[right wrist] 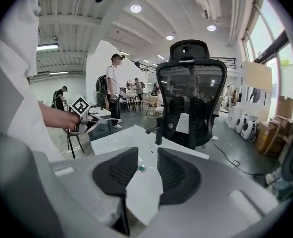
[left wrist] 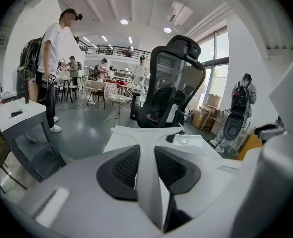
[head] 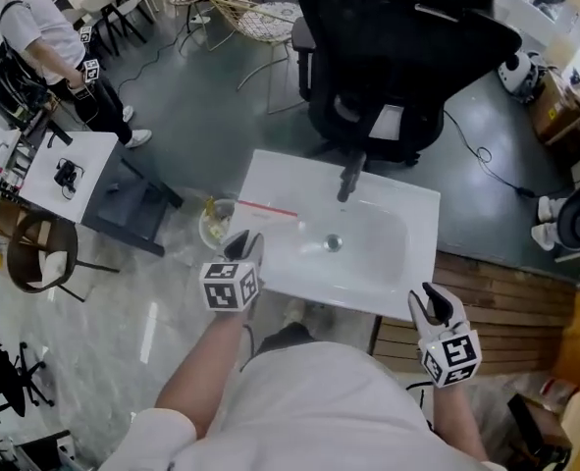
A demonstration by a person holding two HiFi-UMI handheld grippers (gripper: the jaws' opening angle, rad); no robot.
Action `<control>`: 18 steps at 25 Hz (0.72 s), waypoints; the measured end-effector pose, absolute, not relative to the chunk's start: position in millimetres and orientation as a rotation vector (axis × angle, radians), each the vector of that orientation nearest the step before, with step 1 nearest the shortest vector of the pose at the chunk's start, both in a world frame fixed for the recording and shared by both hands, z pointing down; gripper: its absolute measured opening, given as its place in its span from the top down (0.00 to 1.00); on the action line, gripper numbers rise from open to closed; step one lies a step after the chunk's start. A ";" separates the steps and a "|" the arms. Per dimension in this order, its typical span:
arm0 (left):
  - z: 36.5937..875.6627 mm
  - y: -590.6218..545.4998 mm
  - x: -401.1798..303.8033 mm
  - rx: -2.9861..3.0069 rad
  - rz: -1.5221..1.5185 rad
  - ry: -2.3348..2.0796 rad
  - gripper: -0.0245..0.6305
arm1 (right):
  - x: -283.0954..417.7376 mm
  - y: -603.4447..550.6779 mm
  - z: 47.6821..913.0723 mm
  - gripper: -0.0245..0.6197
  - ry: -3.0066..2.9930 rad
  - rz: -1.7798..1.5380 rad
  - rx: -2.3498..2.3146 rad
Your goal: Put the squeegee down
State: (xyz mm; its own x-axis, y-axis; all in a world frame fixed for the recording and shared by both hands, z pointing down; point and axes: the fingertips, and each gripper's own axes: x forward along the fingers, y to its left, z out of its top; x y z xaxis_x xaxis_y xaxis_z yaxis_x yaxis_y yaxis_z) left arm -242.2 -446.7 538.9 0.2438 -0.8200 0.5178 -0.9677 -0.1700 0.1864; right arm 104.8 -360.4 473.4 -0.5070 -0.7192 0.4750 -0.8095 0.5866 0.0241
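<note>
A thin squeegee with a red strip [head: 268, 209] lies flat on the left part of the white sink top [head: 407, 263], free of both grippers. My left gripper [head: 242, 247] hovers at the sink's near-left edge, just short of the squeegee. Its jaws stand apart with only the sink showing between the pads [left wrist: 146, 155]. My right gripper [head: 435, 304] is at the sink's near-right corner, also open and empty; the drain [right wrist: 141, 168] shows through its gap [right wrist: 147, 163]. In the right gripper view the left gripper [right wrist: 89, 119] appears at the left.
A black faucet [head: 348, 177] rises at the back of the basin, with a black office chair [head: 397, 57] behind it. A glass bowl [head: 216, 224] sits beside the sink's left edge. A white side table [head: 59, 177] and a standing person [head: 44, 37] are at the left.
</note>
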 end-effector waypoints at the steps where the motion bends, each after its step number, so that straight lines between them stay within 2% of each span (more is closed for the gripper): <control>1: 543.0 -461.6 -248.7 2.050 0.422 -1.625 0.81 | 99.7 -368.7 471.5 0.80 -2.371 0.285 1.244; 10: 609.1 -559.2 -275.9 2.018 0.532 -1.583 0.81 | 71.4 -395.9 475.8 0.80 -2.252 0.348 1.361; 18: 653.0 -607.4 -287.1 1.984 0.637 -1.588 0.81 | 83.1 -389.2 477.3 0.80 -2.125 0.404 1.464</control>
